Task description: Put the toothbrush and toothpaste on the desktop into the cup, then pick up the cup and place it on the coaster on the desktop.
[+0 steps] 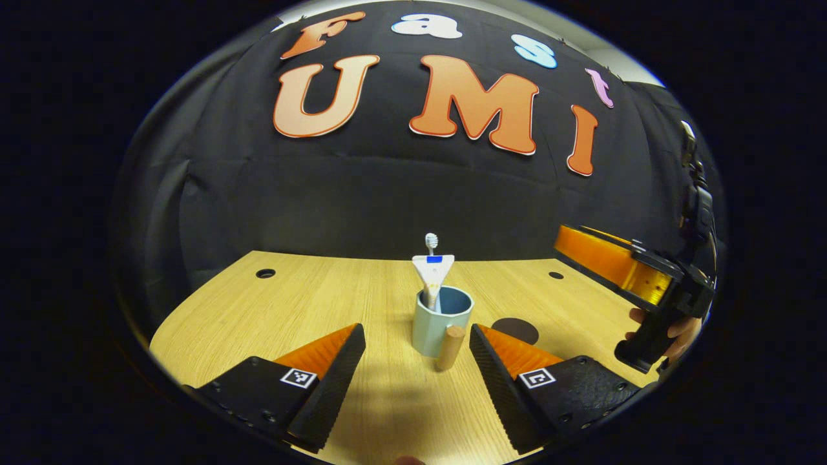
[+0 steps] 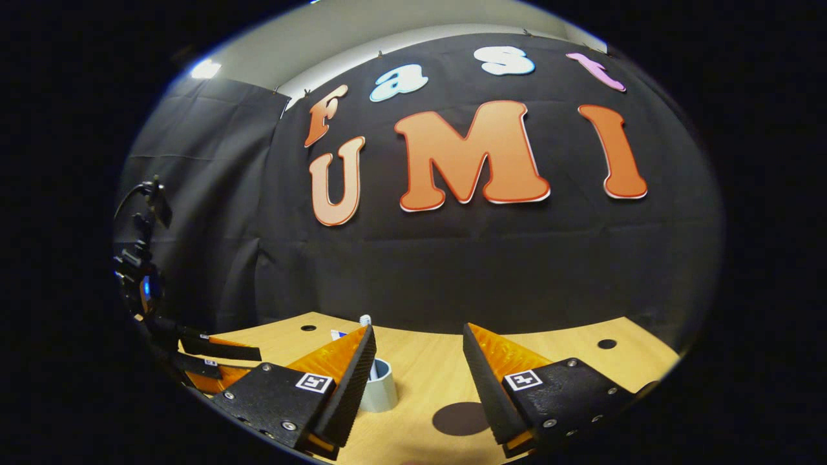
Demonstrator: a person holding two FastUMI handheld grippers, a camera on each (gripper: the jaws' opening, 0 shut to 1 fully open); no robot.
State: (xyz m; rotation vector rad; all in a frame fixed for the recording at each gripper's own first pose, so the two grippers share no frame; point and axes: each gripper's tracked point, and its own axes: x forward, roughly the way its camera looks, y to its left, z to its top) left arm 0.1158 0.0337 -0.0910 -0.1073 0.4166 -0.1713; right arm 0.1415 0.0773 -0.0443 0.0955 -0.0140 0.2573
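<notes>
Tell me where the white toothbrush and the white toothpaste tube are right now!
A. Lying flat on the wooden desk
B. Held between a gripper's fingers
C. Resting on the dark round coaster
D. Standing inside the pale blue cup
D. In the left gripper view the white toothbrush and the white toothpaste tube stand up out of the pale blue cup with a wooden handle, which sits on the wooden desk beside the dark round coaster.

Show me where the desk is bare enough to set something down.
Free: the wood left of the cup, out to the desk hole, and the strip in front between the left gripper jaws. Crowded: right of the cup, where the coaster lies and the right gripper hangs over the desk.
</notes>
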